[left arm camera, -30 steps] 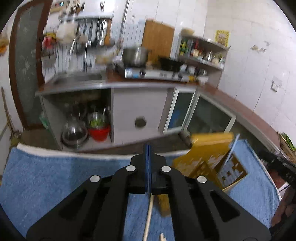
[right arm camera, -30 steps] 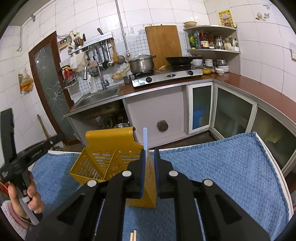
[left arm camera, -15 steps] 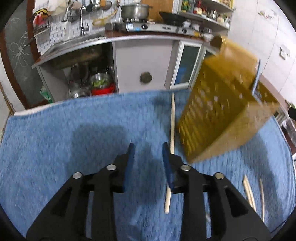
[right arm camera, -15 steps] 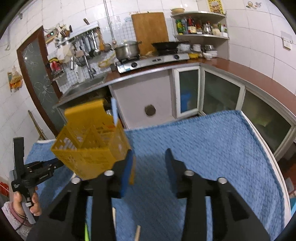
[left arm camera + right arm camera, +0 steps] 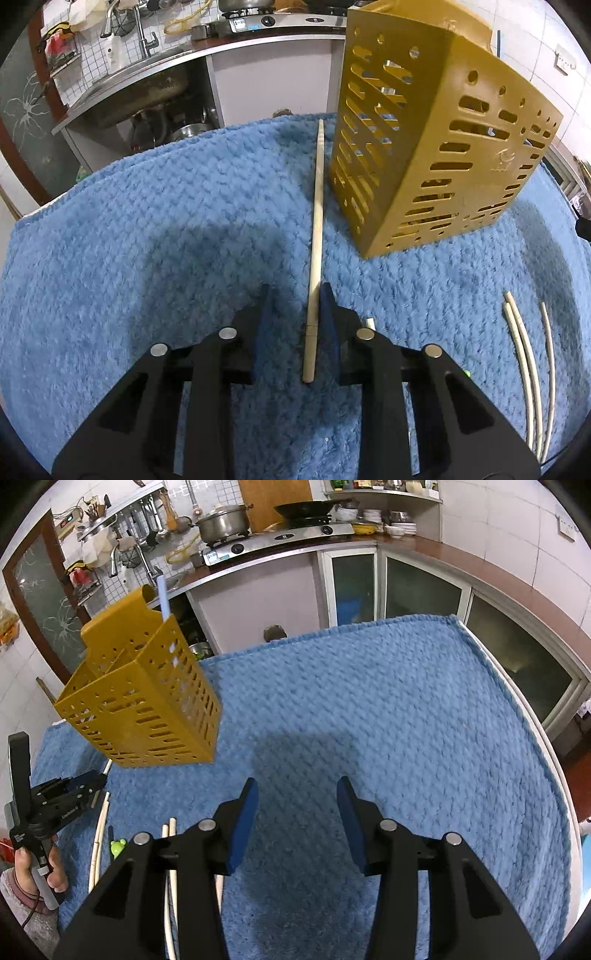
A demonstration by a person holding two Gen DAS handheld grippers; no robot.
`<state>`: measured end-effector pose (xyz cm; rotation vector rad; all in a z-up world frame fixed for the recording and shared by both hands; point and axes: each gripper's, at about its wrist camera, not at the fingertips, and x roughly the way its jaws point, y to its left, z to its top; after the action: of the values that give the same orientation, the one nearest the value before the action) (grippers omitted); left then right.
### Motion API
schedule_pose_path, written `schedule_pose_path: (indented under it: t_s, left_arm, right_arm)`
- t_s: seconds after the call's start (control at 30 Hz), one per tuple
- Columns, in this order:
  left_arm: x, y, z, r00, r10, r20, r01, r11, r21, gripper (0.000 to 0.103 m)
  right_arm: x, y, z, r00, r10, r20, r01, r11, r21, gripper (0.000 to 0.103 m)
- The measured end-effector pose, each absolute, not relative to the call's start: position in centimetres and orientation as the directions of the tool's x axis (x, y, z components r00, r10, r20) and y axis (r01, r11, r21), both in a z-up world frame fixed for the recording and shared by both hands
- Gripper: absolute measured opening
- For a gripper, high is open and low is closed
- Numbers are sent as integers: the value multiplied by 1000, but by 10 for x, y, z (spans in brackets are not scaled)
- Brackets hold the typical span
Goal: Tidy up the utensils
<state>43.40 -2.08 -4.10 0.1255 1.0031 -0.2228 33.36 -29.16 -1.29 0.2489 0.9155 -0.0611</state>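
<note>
A yellow slotted utensil holder stands on the blue towel; it also shows in the right wrist view, with a pale blue straw sticking out. My left gripper is open, low over the towel, its fingers on either side of a lying wooden chopstick. Several more chopsticks lie to the right. My right gripper is open and empty above the towel. The left gripper shows at the far left of the right wrist view.
Chopsticks and a small green piece lie beside my right gripper's left finger. The towel's right edge drops off toward kitchen cabinets. A sink and stove counter stand behind.
Both grippers have opened from shut. The left one tipped down and came low around the chopstick. The right one drew back from the holder, which now stands at its left.
</note>
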Motion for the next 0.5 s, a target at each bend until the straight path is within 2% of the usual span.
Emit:
schedule_pose_path:
  t_s: [0.27,0.4,0.5]
  left_arm:
    - [409,-14,-38,493,-144,-858,244,970,-23,20]
    - [401,-26,-41,520,-107,-847,266,963,41,16]
    - [397,-28,-38,514,-110,-851,253,967,28,15]
  right_arm:
    - [339,-287,-17,614,72,-786,150,967,206,44]
    - [342,-283,-21,608,79,-790,147,967,210,44]
    - [342,-283,-23,605,81,-792,144,967,209,44]
